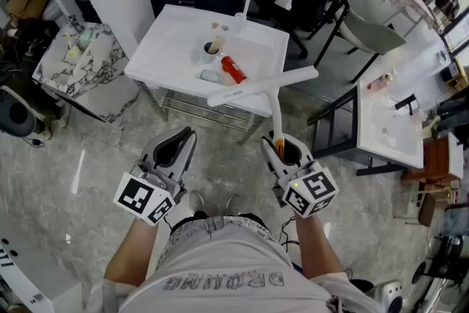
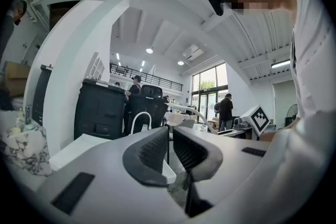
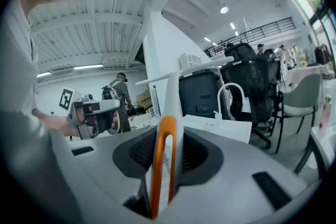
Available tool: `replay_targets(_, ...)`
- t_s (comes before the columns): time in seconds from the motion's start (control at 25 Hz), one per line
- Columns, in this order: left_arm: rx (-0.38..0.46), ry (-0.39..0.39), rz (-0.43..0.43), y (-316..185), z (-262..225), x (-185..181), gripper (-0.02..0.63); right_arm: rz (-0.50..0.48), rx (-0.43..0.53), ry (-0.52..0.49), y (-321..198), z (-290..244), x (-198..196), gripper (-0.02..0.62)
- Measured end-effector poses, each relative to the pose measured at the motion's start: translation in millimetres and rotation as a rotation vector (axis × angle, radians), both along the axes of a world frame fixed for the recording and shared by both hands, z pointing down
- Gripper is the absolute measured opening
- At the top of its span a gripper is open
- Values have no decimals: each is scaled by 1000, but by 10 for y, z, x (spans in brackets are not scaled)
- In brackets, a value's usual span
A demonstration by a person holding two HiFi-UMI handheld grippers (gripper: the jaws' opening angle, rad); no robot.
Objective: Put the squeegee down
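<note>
White sink [image 1: 163, 49] beyond the squeegee [image 1: 272, 83]

A single line of outlined capitals runs across the person's grey shirt [image 1: 223, 278]; it reads roughly "DRDUME", though the letters cannot be made out for certain. Just beyond the shirt, the cube [image 1: 144, 199] on the left tool [image 1: 187, 137] and the cube [image 1: 313, 191] on the right tool [image 1: 281, 144] carry black-and-white square code markers.
</note>
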State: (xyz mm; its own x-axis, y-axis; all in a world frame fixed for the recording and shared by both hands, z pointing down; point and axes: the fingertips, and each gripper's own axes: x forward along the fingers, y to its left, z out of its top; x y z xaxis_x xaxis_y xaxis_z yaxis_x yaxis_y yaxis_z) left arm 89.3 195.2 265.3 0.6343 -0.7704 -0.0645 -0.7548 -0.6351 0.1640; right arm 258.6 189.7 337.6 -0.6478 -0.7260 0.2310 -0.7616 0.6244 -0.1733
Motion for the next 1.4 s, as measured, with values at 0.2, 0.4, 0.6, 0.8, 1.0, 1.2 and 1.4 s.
replay_targets(0.2,-1,-1,0,-25,22,15,48,10,-5,5,-23,4,39,106)
replay_targets(0.4,2,-2,4,-53,5,27,48,15,-1,5,-53,4,63,106)
replay_targets(0.6,-1,-4,3,-75,22,31,48,19,-6,-3,-64,3,74,106)
replay_targets(0.8,-6,-2,-10,-101,40,2,48,23,-3,-7,-81,0,96,106)
replay_targets(1.0,-11,-5,-10,-99,54,-3,48,28,-15,-3,-74,12,93,106)
replay_targets(1.2,-17,-6,-5,-94,74,24,48,33,-23,-1,-65,10,100,106)
replay_targets(1.4,-26,-7,-7,-95,116,55,48,25,-24,-3,-67,60,130,106)
